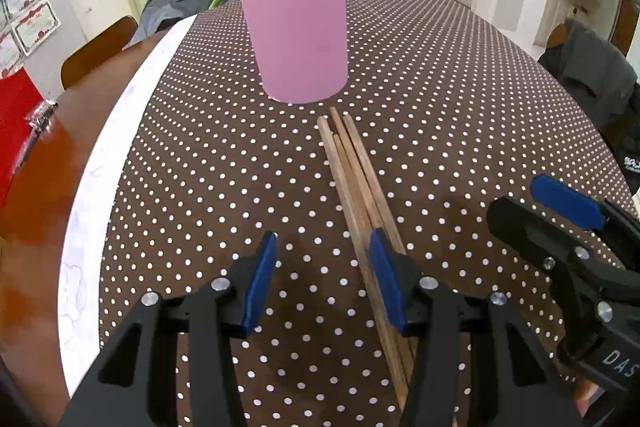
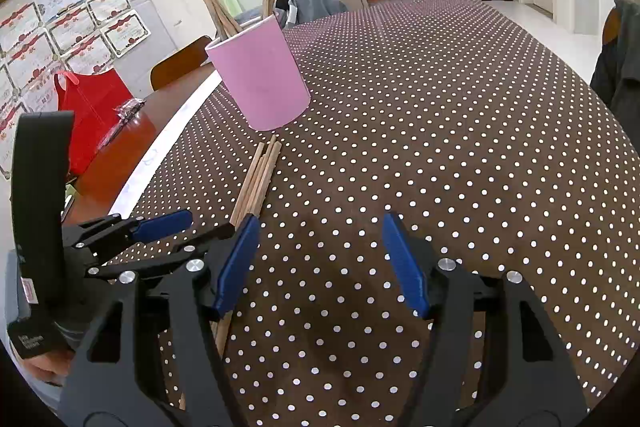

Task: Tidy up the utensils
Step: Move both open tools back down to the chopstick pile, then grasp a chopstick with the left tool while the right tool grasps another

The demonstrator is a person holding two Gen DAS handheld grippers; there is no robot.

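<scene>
A pink cup [image 1: 296, 39] stands on the dotted tablecloth with several wooden chopsticks upright in it. A bundle of loose chopsticks [image 1: 356, 179] lies flat just in front of the cup, pointing back toward me. My left gripper [image 1: 323, 239] is open low over the cloth. The bundle runs under its right finger, and nothing is pinched. My right gripper [image 2: 320, 223] is open over bare cloth, just right of the loose chopsticks [image 2: 260, 175], which pass under its left finger. One of the right gripper's fingers [image 1: 568, 203] shows at the right of the left wrist view.
The brown dotted tablecloth [image 2: 440, 147] has a white edge strip [image 1: 100, 163] on the left, with bare wooden table beyond. A red bag [image 2: 92, 107] and a wooden chair [image 2: 180, 63] sit at the left. A dark jacket [image 1: 592, 83] hangs at the right.
</scene>
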